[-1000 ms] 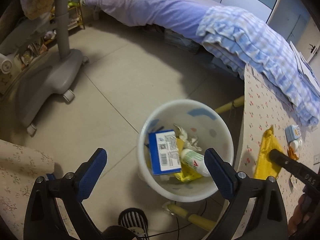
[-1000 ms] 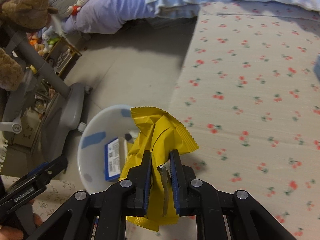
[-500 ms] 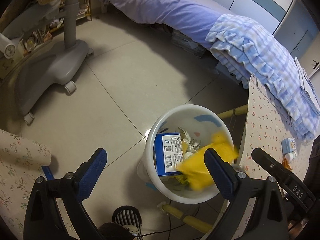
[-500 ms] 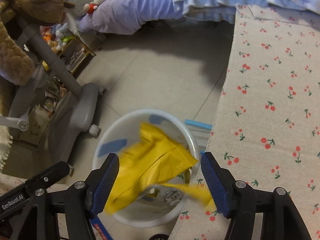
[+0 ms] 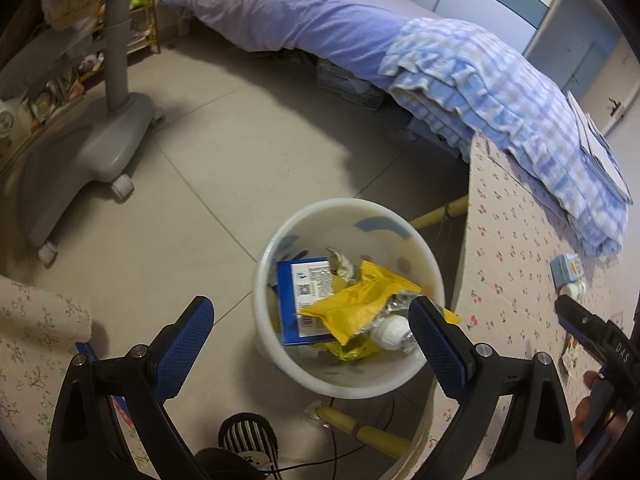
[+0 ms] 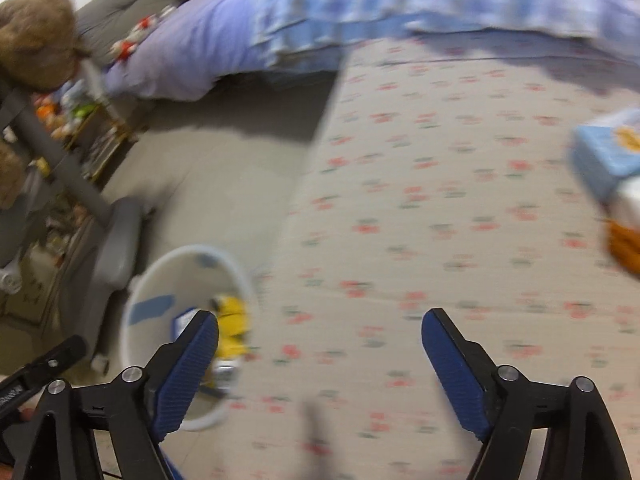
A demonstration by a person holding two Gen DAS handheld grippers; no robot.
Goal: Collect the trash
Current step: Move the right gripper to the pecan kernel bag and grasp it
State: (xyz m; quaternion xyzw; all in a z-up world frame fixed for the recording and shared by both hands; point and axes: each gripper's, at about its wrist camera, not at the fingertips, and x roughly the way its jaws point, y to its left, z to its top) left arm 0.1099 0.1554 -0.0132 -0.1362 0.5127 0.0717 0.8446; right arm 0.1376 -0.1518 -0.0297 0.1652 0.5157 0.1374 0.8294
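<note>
yellow wrapper [image 5: 360,304] lying in white bin [image 5: 434,276]; left gripper [image 5: 310,334] fingers spread, empty; right gripper [image 6: 320,334] fingers opening over counter [image 6: 460,208], nothing between.

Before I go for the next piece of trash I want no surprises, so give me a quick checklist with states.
1. Yellow wrapper inside the white bin: ok.
2. Right gripper empty, jaws opening: ok.
3. Left gripper open, empty: ok.
4. Trash left on the cherry-print table: light blue box there, ok.
5. Orange item at the picture's edge: cannot tell what it is.
</note>
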